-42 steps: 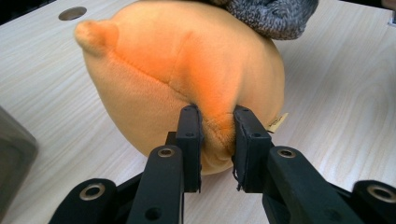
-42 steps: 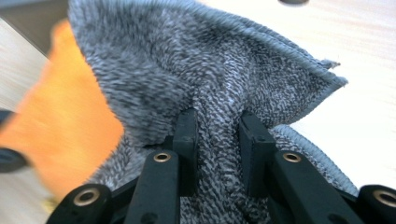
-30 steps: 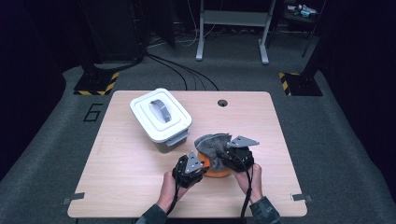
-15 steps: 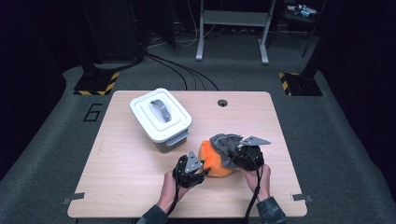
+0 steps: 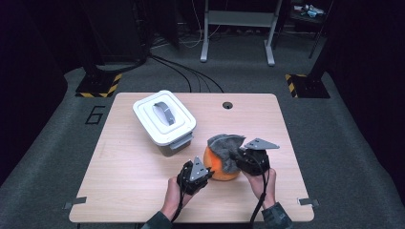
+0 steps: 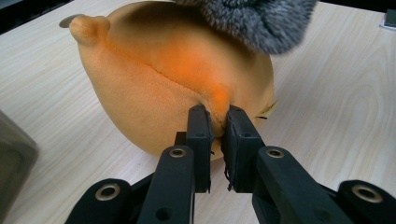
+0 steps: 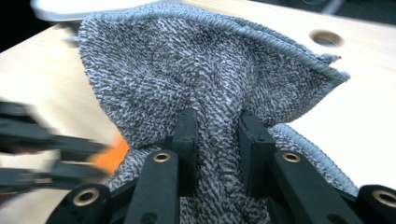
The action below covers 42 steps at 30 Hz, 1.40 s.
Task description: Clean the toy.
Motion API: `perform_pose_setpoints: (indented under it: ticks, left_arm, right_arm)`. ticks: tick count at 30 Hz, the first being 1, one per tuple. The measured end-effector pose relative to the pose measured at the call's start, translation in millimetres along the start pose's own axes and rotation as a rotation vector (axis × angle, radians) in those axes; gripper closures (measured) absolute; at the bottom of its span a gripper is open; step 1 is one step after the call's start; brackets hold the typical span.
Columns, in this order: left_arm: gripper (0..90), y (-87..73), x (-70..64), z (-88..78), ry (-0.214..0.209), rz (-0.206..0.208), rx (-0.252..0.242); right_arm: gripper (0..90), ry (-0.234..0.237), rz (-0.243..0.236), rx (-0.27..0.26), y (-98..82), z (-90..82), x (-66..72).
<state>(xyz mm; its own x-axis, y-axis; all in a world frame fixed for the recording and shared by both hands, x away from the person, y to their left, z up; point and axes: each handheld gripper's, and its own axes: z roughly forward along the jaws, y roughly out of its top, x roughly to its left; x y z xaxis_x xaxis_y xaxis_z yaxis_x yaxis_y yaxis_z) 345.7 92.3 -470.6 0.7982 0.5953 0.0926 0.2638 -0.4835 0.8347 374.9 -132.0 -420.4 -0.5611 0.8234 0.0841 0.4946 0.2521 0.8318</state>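
On the wooden tabletop (image 5: pixel 133 167), the white lidded box (image 5: pixel 164 117) with a grey handle sits farthest left, up and to the left of the orange plush toy (image 5: pixel 217 164). The orange plush toy rests on the tabletop near the person's edge, between the two grippers.

Just left of the plush toy, the left hand-held gripper (image 5: pixel 203 171) has just closed its jaws, and they now pinch a small fold of the toy's orange fabric along its seam; the left gripper view shows the two black pads (image 6: pixel 201 128) pressing that fold from either side.

Draped over the upper right of the plush toy lies a grey knitted cloth (image 5: pixel 225 147). Right of the toy, the right hand-held gripper (image 5: pixel 240 160) is clamped on this cloth: in the right gripper view, bunched grey fabric (image 7: pixel 205 93) fills the narrow gap between its jaws and rises above them.
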Motion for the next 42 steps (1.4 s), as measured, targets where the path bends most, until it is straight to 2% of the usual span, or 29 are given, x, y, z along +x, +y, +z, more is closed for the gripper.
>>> perform_pose_setpoints:
  ticks: [2,3,5,6,7,8,11,14,16,19,21,23,25,27,29,31,34,37,40,42]
  left_arm:
    - [82.1,0.5,-1.0,1.1,-0.002,0.002,-0.001]
    - [82.4,0.6,-1.3,1.5,-0.001,0.001,0.001]
    - [82.9,-0.5,-0.5,2.6,0.004,-0.014,0.008]
    - [83.2,-0.9,1.0,2.2,0.000,-0.014,0.011]
    - [83.4,-1.6,1.8,1.9,-0.006,-0.030,0.003]
    - [83.6,-1.6,2.5,1.6,-0.008,-0.026,0.004]
    - [83.6,-1.8,3.1,1.6,-0.010,-0.030,0.001]
    - [83.6,-2.6,3.3,1.5,-0.014,-0.040,-0.003]
    - [83.5,-3.0,4.0,1.8,-0.014,-0.047,-0.006]
    - [83.5,-2.3,3.8,1.8,-0.017,-0.039,-0.002]
    - [83.4,-1.9,3.1,2.4,-0.016,-0.037,-0.006]
    - [83.4,-1.3,3.0,2.2,-0.017,-0.028,-0.004]
    - [83.4,-1.4,3.8,2.0,-0.013,-0.033,-0.008]
    - [83.4,-1.2,4.4,1.8,-0.018,-0.038,-0.008]
    - [83.4,-0.7,3.7,2.1,-0.023,-0.029,-0.012]
    - [83.4,0.1,2.8,2.2,-0.022,-0.022,-0.009]
    - [83.4,0.5,2.7,2.1,-0.023,-0.018,-0.008]
    - [83.5,0.5,2.8,2.0,-0.015,-0.017,-0.001]
    - [83.5,-0.3,3.3,1.6,-0.018,-0.030,-0.008]
    - [83.5,0.1,2.6,1.9,-0.018,-0.028,-0.010]
  right_arm:
    - [71.4,0.024,-0.053,0.008,4.0,2.3,16.0]
    - [71.3,0.026,-0.075,0.028,4.4,5.7,23.3]
    - [71.5,-0.010,-0.134,0.053,2.1,15.2,31.0]
    - [71.5,-0.016,-0.131,0.060,0.5,17.9,30.6]
    - [71.6,-0.008,-0.118,0.060,-0.3,18.6,28.7]
    - [71.6,-0.004,-0.106,0.055,-0.9,18.0,24.7]
    - [71.6,-0.034,-0.086,0.059,-3.2,15.9,14.2]
    - [71.5,-0.068,-0.046,0.070,-8.9,15.4,-3.8]
    - [71.5,-0.094,-0.004,0.078,-15.3,16.1,-20.1]
    - [71.5,-0.124,0.046,0.099,-25.1,17.8,-37.2]
    - [71.4,-0.123,0.079,0.112,-31.4,18.8,-46.5]
    - [71.5,-0.117,0.084,0.107,-31.2,16.0,-47.9]
    - [71.4,-0.113,0.084,0.078,-25.5,8.0,-42.7]
    - [71.4,-0.088,0.066,0.037,-19.0,1.9,-36.4]
    - [71.4,-0.055,0.051,0.019,-9.2,-2.9,-22.1]
    - [71.3,-0.015,0.002,0.009,0.8,-2.5,-3.9]
    - [71.2,0.014,-0.061,0.016,9.9,4.8,16.4]
    - [71.2,-0.011,-0.117,0.070,11.0,18.7,30.6]
    - [71.2,-0.059,-0.161,0.079,8.8,22.8,31.5]
    - [71.3,-0.083,-0.167,0.085,7.8,21.5,29.0]
